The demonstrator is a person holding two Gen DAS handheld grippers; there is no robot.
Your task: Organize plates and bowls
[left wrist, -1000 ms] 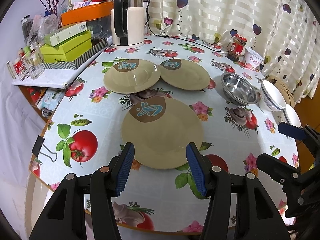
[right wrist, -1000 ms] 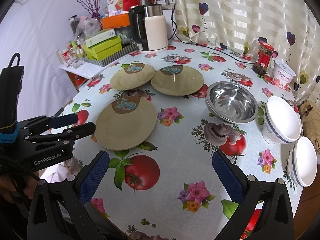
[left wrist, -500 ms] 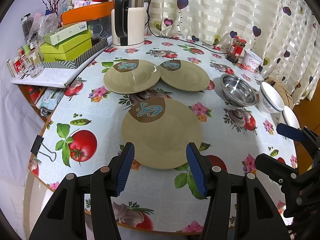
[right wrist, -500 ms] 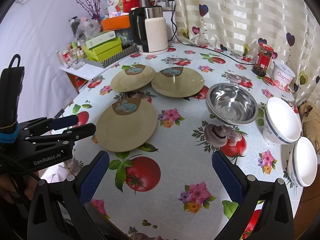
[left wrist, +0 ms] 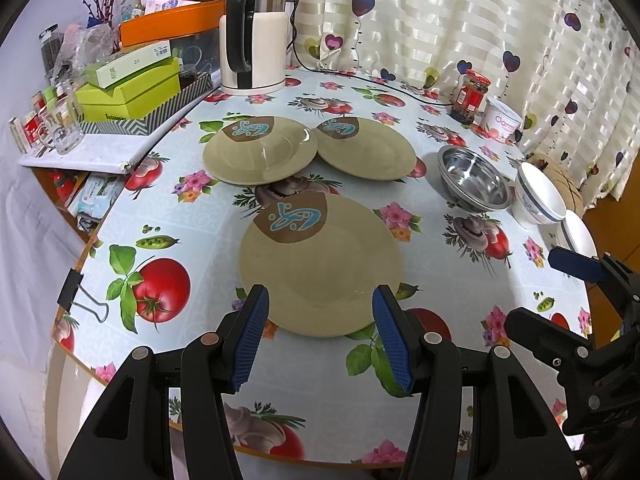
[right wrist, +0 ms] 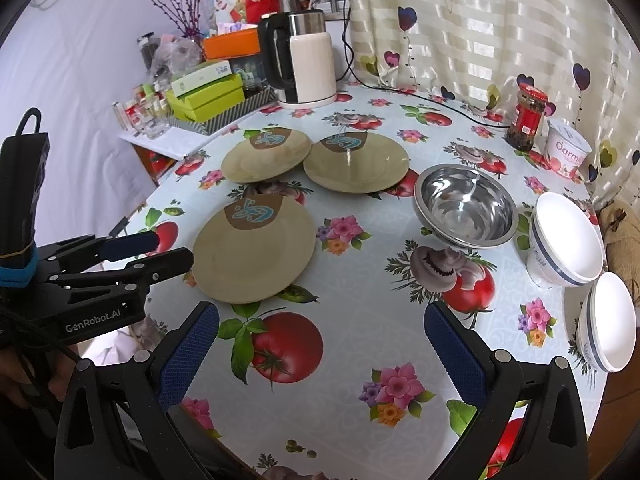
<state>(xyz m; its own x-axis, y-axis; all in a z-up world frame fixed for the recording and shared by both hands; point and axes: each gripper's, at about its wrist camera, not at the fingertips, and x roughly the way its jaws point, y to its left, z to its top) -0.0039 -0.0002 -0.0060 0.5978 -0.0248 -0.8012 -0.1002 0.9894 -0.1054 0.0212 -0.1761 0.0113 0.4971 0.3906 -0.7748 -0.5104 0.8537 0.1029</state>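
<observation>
Three tan plates lie on the flowered tablecloth: a near plate (left wrist: 320, 264) (right wrist: 254, 248), a far left plate (left wrist: 260, 150) (right wrist: 266, 156) and a far right plate (left wrist: 366, 148) (right wrist: 356, 162). A steel bowl (left wrist: 472, 184) (right wrist: 466, 206) and two white bowls (right wrist: 566, 240) (right wrist: 610, 320) stand to the right. My left gripper (left wrist: 320, 320) is open, its fingertips just short of the near plate's front rim. My right gripper (right wrist: 320, 336) is open wide and empty above the table's front part.
A white kettle (left wrist: 254, 40) with its cable stands at the back. Green boxes (left wrist: 128, 84) and glasses fill a side shelf at the left. A red-lidded jar (right wrist: 528, 122) and a white tub (right wrist: 568, 154) sit at the back right. A binder clip (left wrist: 74, 292) grips the table's left edge.
Both grippers have shifted only slightly; the view of the table is almost the same. Neither has closed or taken hold of anything.
</observation>
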